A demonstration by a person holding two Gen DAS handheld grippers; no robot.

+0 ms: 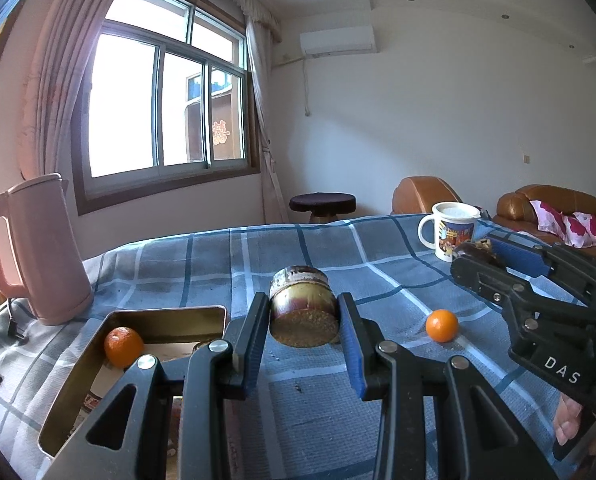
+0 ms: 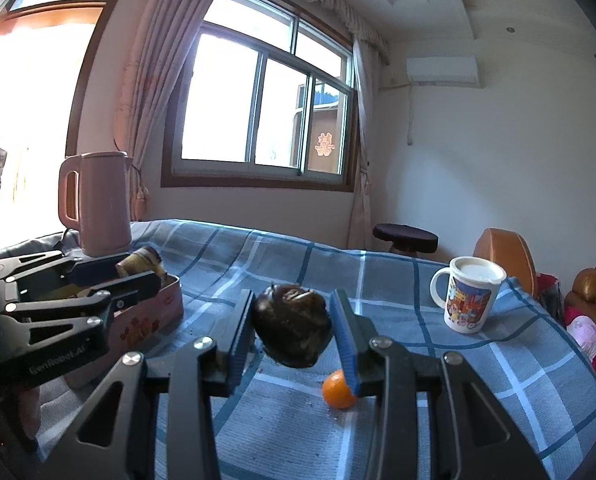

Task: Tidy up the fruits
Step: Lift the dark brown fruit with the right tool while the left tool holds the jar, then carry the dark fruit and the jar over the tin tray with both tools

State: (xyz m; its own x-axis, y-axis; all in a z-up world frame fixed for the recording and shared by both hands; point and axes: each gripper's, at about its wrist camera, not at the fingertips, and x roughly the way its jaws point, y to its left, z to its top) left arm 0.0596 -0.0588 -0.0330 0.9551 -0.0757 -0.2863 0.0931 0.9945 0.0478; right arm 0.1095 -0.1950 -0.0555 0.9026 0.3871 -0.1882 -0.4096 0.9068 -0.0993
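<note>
A: Why are both claws lifted?

B: The left gripper point(image 1: 304, 344) is clenched on a banana stub point(image 1: 304, 312) near the tin point(image 1: 202, 314) holding one orange point(image 1: 123, 346). The right gripper point(image 2: 294, 340) grasps a dark, perhaps rotten fruit point(image 2: 292, 322). A loose orange point(image 2: 339, 390) waits on the cloth point(image 2: 438, 420).

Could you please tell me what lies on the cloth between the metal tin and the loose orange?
Only bare checked cloth; the left gripper, holding a banana piece, hangs between tin and orange, left wrist view.
</note>
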